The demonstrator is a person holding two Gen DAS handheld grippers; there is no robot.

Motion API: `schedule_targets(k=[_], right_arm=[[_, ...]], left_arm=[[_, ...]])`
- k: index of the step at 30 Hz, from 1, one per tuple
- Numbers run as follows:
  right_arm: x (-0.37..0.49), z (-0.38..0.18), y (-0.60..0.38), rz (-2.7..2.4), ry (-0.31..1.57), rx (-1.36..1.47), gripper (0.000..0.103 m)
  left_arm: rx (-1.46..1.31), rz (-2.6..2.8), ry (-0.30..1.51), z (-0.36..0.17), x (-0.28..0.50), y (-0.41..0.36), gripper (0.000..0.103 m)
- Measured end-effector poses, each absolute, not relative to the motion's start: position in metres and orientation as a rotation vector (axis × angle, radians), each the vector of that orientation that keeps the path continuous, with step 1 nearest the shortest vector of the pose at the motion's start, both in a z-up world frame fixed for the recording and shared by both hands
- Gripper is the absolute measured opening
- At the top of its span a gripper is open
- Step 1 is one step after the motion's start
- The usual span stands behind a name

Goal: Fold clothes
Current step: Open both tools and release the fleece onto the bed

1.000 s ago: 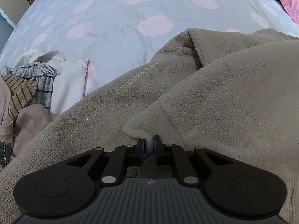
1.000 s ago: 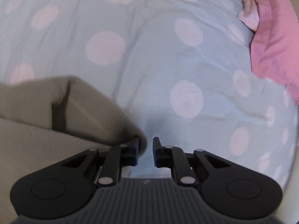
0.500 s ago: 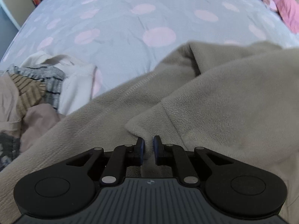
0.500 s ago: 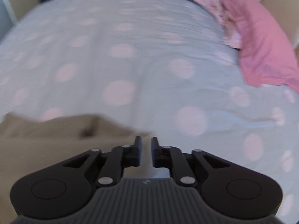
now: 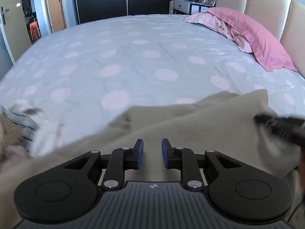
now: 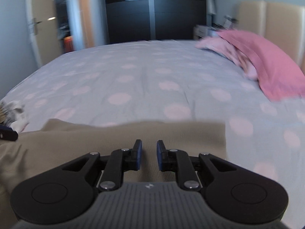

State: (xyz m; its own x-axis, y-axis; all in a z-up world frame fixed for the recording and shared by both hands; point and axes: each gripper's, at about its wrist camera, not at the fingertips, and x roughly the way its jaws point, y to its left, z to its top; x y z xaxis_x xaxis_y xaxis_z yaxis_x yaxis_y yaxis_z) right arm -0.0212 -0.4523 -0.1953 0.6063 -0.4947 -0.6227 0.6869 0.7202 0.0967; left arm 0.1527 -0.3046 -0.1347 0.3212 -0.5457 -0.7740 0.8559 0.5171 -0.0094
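A beige fleece garment (image 5: 190, 122) lies spread on the near part of the bed, also seen in the right wrist view as the fleece (image 6: 133, 133). My left gripper (image 5: 152, 146) hovers above it; its jaws are opening and nothing is between them. My right gripper (image 6: 149, 146) is also over the fleece, jaws opening, with nothing between the pads. The right gripper's dark body (image 5: 282, 126) shows blurred at the right edge of the left wrist view. The left gripper's tip (image 6: 7, 134) shows at the left edge of the right wrist view.
The bed has a pale blue cover with pink dots (image 5: 133, 66). Pink pillows (image 5: 253, 36) lie at the headboard on the right. A heap of other clothes (image 5: 24, 122) sits at the near left. A dark wardrobe (image 6: 152, 11) and a door stand beyond the bed.
The left gripper let go of the fleece fold, opened, rose and tilted up. The right gripper swung left over the fleece and tilted up, so both views now show the room.
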Motion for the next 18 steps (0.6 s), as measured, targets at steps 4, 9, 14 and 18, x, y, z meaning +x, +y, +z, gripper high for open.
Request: schedule_targets(k=[4, 9, 14, 18], right_arm=[[-0.017, -0.229, -0.448, -0.691, 0.689, 0.367, 0.019], [-0.025, -0.238, -0.446, -0.646, 0.688, 0.336, 0.019], [-0.028, -0.224, -0.434, -0.652, 0.698, 0.324, 0.022], [-0.037, -0.207, -0.406, -0.611, 0.676, 0.296, 0.022]], left_arm=[[0.457, -0.913, 0.83, -0.167, 0.15, -0.315, 0.019], [0.453, -0.899, 0.835, -0.164, 0.147, -0.314, 0.019], [0.435, -0.914, 0.819, -0.139, 0.132, -0.29, 0.019], [0.434, -0.922, 0.763, -0.119, 0.109, -0.256, 0.019]])
